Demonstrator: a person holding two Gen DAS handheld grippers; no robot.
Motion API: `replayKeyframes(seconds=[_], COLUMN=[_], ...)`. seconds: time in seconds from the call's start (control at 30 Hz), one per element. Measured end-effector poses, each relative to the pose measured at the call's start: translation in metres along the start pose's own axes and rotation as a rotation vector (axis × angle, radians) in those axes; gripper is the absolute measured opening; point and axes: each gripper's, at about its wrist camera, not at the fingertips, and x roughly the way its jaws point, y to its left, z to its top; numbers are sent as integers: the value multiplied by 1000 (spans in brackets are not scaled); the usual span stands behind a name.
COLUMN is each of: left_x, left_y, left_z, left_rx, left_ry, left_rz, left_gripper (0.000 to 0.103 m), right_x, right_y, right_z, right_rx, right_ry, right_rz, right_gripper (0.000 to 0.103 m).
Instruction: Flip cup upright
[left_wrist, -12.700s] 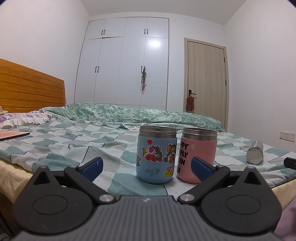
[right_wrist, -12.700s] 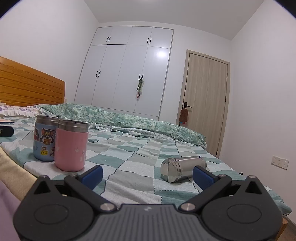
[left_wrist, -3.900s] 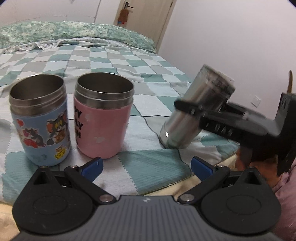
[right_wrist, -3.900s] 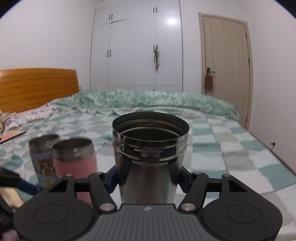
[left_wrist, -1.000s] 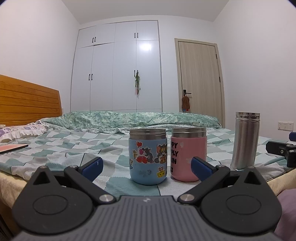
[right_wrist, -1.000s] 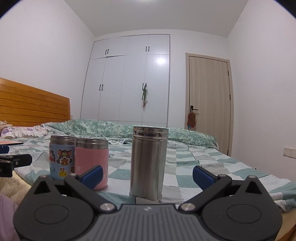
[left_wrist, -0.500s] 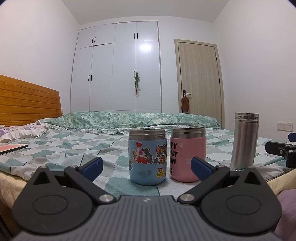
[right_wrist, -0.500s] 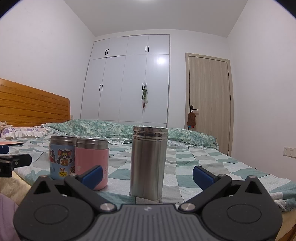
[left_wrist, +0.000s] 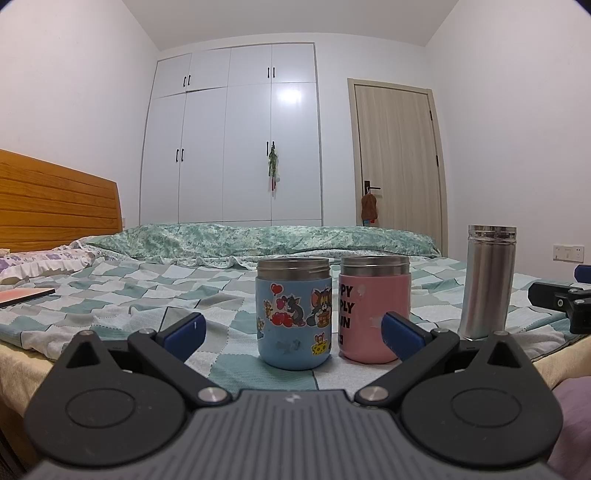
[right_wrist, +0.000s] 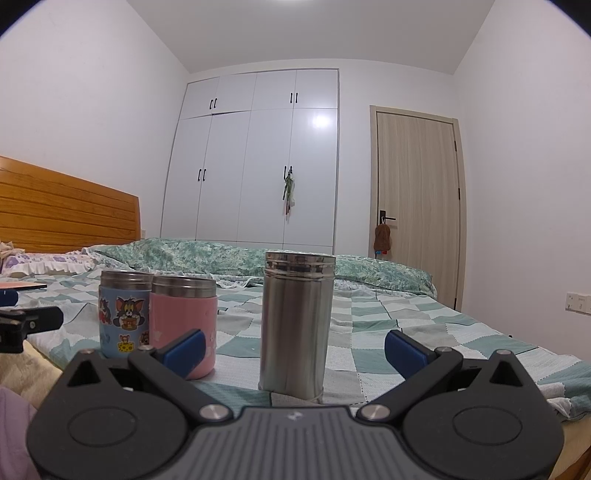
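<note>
A tall steel cup (right_wrist: 295, 325) stands upright on the checked bedspread (right_wrist: 406, 332), mouth up; it also shows at the right of the left wrist view (left_wrist: 487, 282). My right gripper (right_wrist: 293, 349) is open and empty, its blue-padded fingers wide apart just in front of the cup, not touching it. A blue cartoon cup (left_wrist: 293, 312) and a pink cup (left_wrist: 373, 308) stand upright side by side. My left gripper (left_wrist: 291, 332) is open and empty in front of these two.
The bed's front edge runs just below both grippers. A wooden headboard (left_wrist: 55, 210) is at the left, a flat orange book (left_wrist: 22, 295) lies on the bed, a rolled green quilt (left_wrist: 258, 240) lies behind. White wardrobe and a door stand at the back.
Over the last second almost nothing moved. Earlier, the steel cup lay on its side; my right gripper gripped it, stood it up and let go.
</note>
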Motion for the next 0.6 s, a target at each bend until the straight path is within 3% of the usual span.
replayKeyframes(seconds=[0.6], left_x=[0], left_y=[-2], left_z=[0], left_rx=[-1], left_ry=[-3], left_rz=[-4], left_gripper=[103], right_x=[0], right_y=[0], right_z=[0], right_rx=[0], right_ry=[0], right_rz=[0], right_gripper=[103])
